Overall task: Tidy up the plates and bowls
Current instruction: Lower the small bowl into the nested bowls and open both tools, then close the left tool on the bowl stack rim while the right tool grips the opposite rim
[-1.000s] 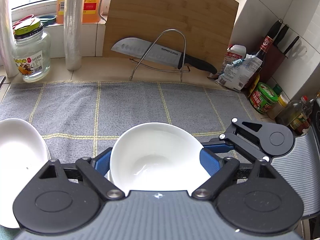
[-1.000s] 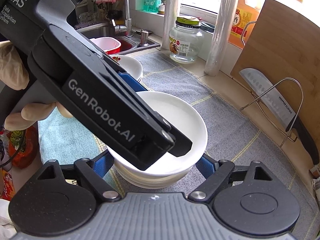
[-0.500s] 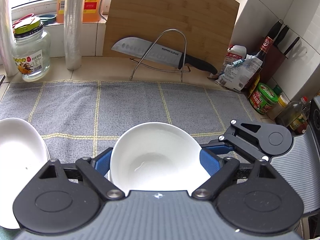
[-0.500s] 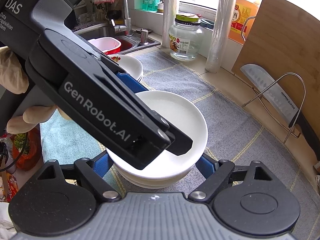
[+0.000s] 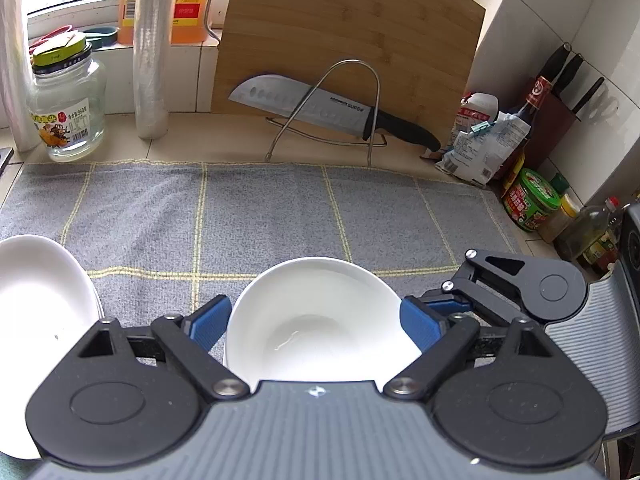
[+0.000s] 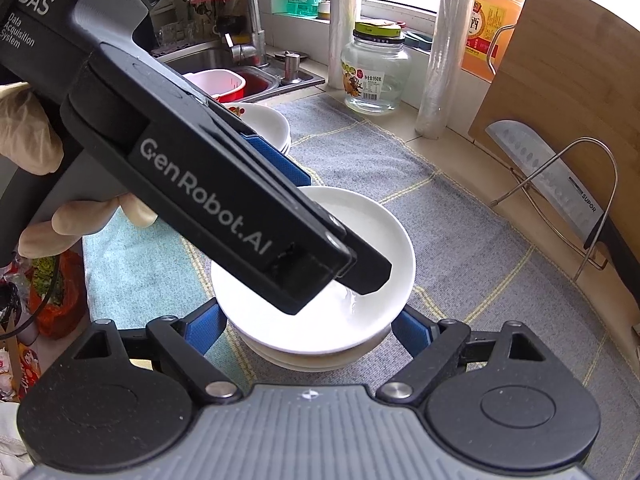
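A white bowl (image 5: 316, 320) lies between the blue pads of my left gripper (image 5: 314, 302), whose jaws are opening; the pads stand right at its rim without squeezing it. In the right wrist view the same bowl (image 6: 360, 216) tops a stack of white bowls (image 6: 316, 360) on the grey towel (image 6: 460, 240). My right gripper (image 6: 311, 312) straddles that stack low down. Its jaws are opening too, and a thin strip of towel shows beside the left pad. The left gripper (image 6: 348, 226) reaches over the bowl from the upper left and hides part of it.
A second pile of white bowls (image 5: 36, 300) sits at the towel's left end. Behind are a glass jar (image 5: 66, 116), a knife on a wire rack (image 5: 304, 104) and a cutting board (image 5: 348, 32). Bottles and jars (image 5: 532, 200) crowd the right corner. The sink (image 6: 208, 60) lies far left.
Almost nothing: both pairs of pads stand a touch wider about the bowls. The bowls and both hands are where they were.
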Motion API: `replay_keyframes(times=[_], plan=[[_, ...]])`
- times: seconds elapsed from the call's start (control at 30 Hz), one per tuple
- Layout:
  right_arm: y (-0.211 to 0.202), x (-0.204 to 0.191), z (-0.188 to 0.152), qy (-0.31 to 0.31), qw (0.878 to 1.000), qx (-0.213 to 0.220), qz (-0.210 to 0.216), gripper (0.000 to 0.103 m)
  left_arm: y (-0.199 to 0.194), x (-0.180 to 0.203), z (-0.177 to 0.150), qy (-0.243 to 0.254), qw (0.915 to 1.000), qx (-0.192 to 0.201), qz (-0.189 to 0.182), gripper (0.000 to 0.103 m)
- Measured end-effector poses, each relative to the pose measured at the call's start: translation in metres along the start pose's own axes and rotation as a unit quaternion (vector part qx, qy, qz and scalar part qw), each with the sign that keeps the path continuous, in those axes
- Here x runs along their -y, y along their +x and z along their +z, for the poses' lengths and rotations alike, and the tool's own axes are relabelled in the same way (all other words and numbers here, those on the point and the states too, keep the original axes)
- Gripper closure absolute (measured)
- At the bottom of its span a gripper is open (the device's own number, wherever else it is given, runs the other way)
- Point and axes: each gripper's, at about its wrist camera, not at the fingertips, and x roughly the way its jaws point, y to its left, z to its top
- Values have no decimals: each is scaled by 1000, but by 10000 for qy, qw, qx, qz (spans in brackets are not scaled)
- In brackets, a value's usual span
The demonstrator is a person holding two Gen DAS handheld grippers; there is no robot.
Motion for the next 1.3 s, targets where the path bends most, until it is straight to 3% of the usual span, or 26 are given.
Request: replay_keyframes(times=[0.07,0.1,0.43,0.77,1.0,1.3], plan=[[-2,0,0,-13,10000,68,-10,8,-1,0,0,12,10000,54,18,12],[-5,-1,0,-24,9999,157,-33,0,-1,0,1,9,10000,77,2,12],[-16,2,1,3,9991,392,-166,0,-21,10,-2,308,9968,737,-84,4],[-33,-4,-24,-253,9972,489,-512,0,-48,8,-29,456,9937,1020,-13,2],[-18,-3,-43,-118,9976,157,-661,0,-48,-9,-65,598,9963,617,49,2],[29,-10,-62,63,9952,-449,-869,0,5,-32,-87,891,9957,-205,-132,2]])
